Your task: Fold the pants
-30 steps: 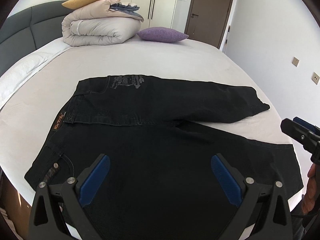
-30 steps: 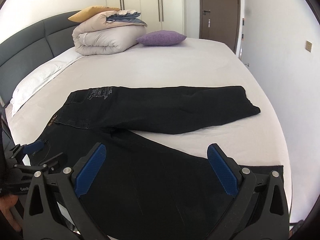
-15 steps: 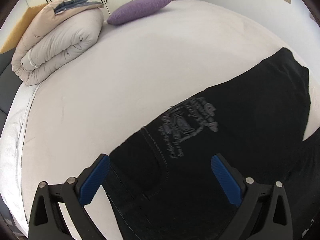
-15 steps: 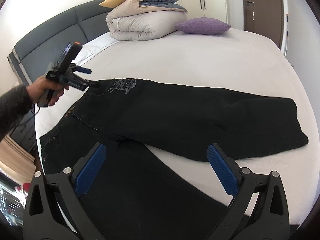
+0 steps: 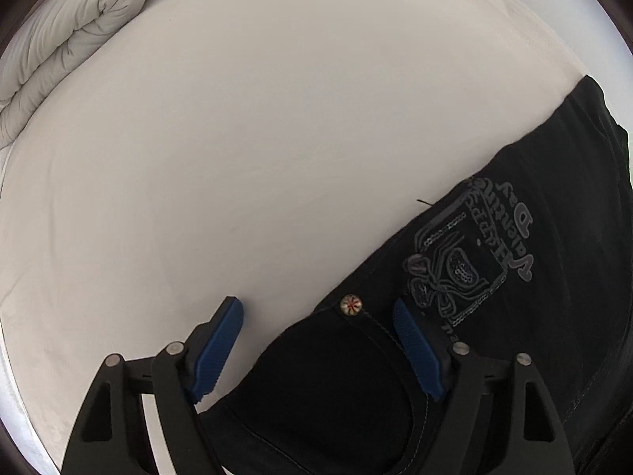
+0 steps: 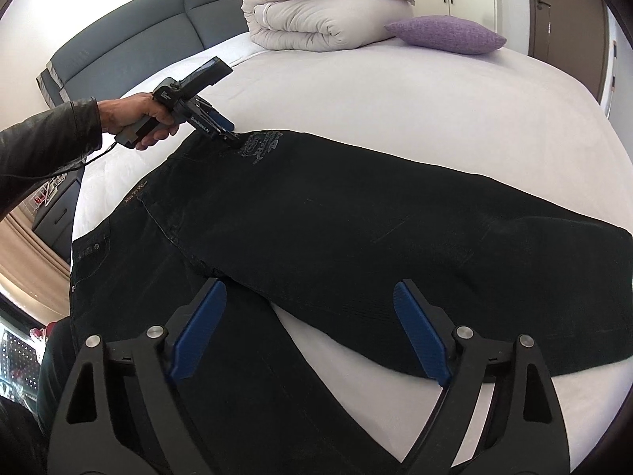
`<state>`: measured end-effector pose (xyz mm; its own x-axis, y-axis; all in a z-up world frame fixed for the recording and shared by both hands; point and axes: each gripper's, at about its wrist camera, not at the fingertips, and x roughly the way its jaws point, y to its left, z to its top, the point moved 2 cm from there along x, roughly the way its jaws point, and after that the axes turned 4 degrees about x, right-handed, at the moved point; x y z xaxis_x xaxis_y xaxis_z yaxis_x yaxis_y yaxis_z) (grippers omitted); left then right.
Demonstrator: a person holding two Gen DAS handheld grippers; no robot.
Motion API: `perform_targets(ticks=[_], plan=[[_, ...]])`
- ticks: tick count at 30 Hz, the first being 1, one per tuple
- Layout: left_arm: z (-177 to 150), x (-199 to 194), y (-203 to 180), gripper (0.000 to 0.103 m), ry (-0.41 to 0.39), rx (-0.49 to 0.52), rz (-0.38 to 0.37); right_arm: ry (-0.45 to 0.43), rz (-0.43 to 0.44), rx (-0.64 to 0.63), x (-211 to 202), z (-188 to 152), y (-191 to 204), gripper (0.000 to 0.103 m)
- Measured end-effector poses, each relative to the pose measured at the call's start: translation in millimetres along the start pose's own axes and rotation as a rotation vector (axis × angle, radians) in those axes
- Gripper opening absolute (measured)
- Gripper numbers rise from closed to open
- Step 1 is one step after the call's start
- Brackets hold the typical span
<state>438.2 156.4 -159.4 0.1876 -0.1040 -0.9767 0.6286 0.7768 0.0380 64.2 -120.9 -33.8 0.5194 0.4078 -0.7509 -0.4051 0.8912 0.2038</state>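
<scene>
Black denim pants point(image 6: 356, 237) lie flat on the white bed point(image 6: 395, 99), long axis upper left to right of frame; left claw point(image 5: 316, 340), jaws closing astride the waistband edge w/o pinching, is nearer than right claw point(image 6: 308, 328), closing on nothing.

Left wrist: steep, close on pants point(image 5: 494, 277); right: oblique, shares them.
</scene>
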Motion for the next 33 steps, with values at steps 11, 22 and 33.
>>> perform_targets(ticks=[11,22,33], plan=[[-24.6,-12.8,-33.3,0.013,-0.034,0.041,0.042,-0.016,0.026,-0.068,13.4,42.7,12.8,0.078],[-145.1,-103.0,-143.4,0.012,-0.389,0.111,0.318,-0.010,-0.010,-0.245,44.9,124.7,50.5,0.068],[-150.7,-115.5,-158.5,0.012,-0.520,0.091,0.309,0.146,-0.064,-0.494,127.4,160.9,127.2,0.047]])
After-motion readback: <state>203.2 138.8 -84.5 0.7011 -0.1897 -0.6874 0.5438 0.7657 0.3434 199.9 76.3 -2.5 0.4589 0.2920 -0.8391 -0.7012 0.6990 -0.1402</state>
